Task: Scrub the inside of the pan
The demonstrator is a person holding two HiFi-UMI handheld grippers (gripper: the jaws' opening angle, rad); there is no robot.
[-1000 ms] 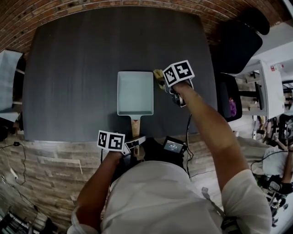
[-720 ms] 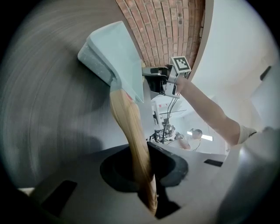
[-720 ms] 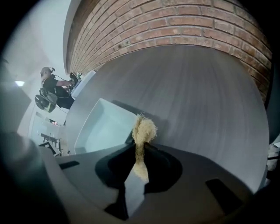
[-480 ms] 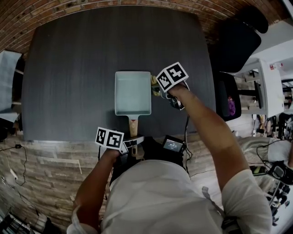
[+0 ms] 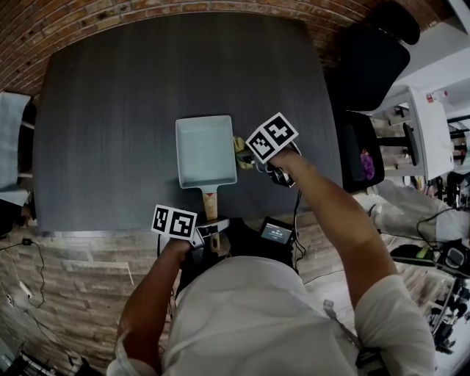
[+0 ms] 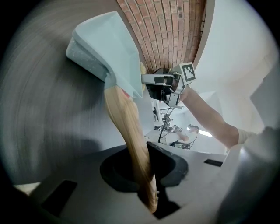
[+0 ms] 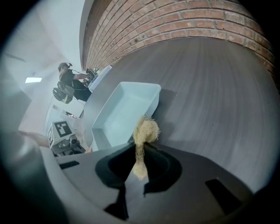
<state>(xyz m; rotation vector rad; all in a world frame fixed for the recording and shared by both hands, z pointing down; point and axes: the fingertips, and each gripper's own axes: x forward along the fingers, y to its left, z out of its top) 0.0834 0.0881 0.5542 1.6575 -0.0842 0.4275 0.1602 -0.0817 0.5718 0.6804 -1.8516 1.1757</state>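
Observation:
A pale blue rectangular pan (image 5: 205,150) rests on the dark table (image 5: 110,110), its wooden handle (image 5: 210,204) pointing at me. My left gripper (image 5: 209,229) is shut on the end of that handle (image 6: 129,131), as the left gripper view shows around (image 6: 146,175). My right gripper (image 5: 253,158) is shut on a yellow fibrous scrubber (image 5: 240,149). The scrubber (image 7: 145,130) hangs just outside the pan's right rim (image 7: 124,111), above the table, with the right gripper (image 7: 140,164) pointing steeply down. The pan's inside looks bare.
A brick wall (image 5: 147,11) runs behind the table. A black chair (image 5: 367,66) stands to the right. The table's near edge (image 5: 95,229) drops to a stone-faced front. A small device with a screen (image 5: 277,233) hangs by my waist.
My right gripper has carried the scrubber along the pan's right rim toward me and a little closer to the rim. The left gripper has kept its hold on the handle.

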